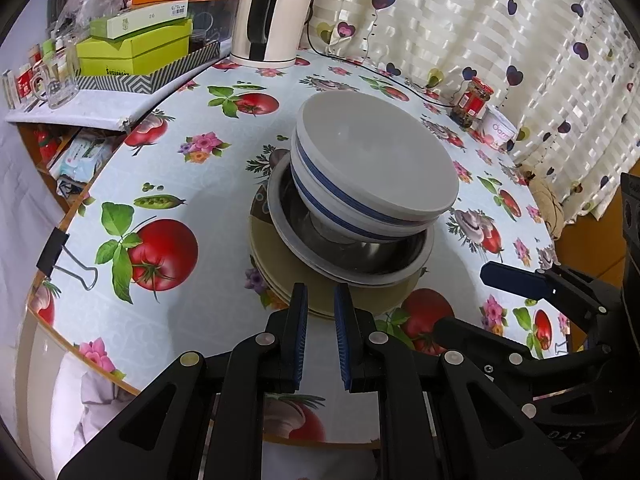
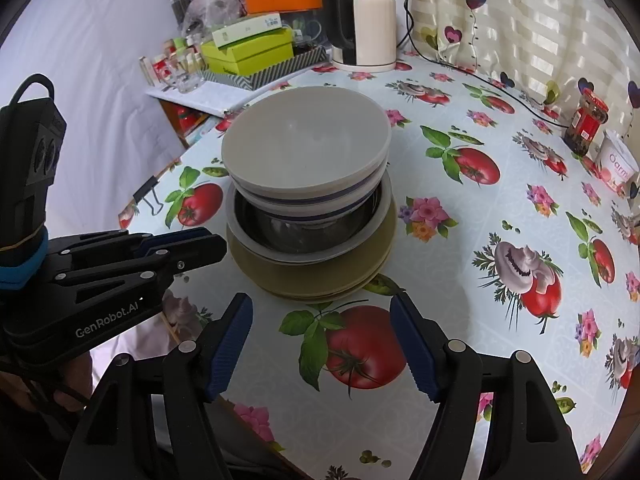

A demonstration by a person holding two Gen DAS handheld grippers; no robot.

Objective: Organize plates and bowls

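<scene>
- Left wrist view: the left gripper (image 1: 321,300) has its jaws nearly together, empty, just before the stack of plates (image 1: 320,292) and bowls (image 1: 372,176) on the table (image 1: 208,208).
- The right gripper (image 2: 322,320) has its jaws apart, holding nothing.

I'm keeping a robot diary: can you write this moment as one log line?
stack: white bowls in metal bowl on plates | left gripper: shut, empty | right gripper: open, empty

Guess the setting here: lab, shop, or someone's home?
Most likely a home dining or kitchen corner: a round table under a vegetable-print oilcloth, an electric kettle by a heart-print curtain, and stacked bowls on plates.
</scene>
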